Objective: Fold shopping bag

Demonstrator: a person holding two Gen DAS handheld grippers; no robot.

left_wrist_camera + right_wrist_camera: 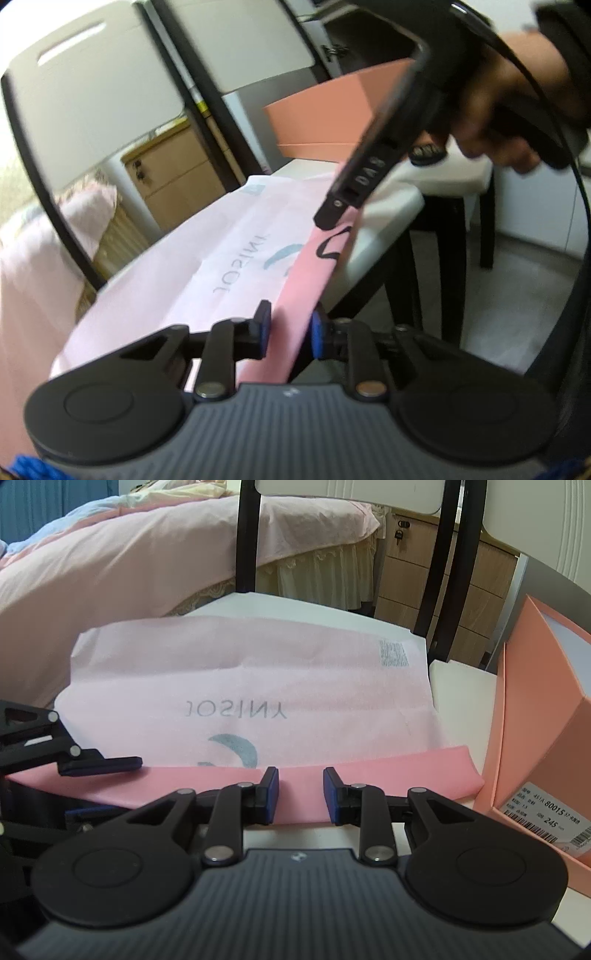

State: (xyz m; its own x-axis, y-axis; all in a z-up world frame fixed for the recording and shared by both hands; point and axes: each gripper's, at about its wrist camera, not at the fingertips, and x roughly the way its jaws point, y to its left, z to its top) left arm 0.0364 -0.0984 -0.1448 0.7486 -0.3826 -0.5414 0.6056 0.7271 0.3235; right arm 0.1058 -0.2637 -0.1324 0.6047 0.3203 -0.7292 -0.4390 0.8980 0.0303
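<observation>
Now, bag: the pale pink shopping bag [258, 686] lies flat on the white surface [461, 709], and its near edge is turned over into a deeper pink band [388, 771] that runs left to right.
Bag print: grey capital letters sit at the middle, back to front as seen here, roughly "YNISOL" reversed, with a grey-blue crescent mark nearer the band.
Bag code: a small grey square code patch [393, 653] sits at the far right corner, too fine to read.
Left tool [291, 330]: narrow, at the left end of the band, with the pink strip filling the gap and lying against both blue pads.
Right tool [301, 794]: set to a small gap at the middle of the band, its blue pads apart and gripping nothing, with the pink showing between them.
Hand [491, 110]: wrapped round the right tool's handle.
Box [535, 720]: salmon card, open, on the right of the surface.
Box label [543, 819]: white sticker with a barcode, on which "80015" and "245" are legible and the rest is too small.
Far side: a black chair back [246, 535], a bed [110, 554] with pink covers and a wooden drawer unit [424, 572].
</observation>
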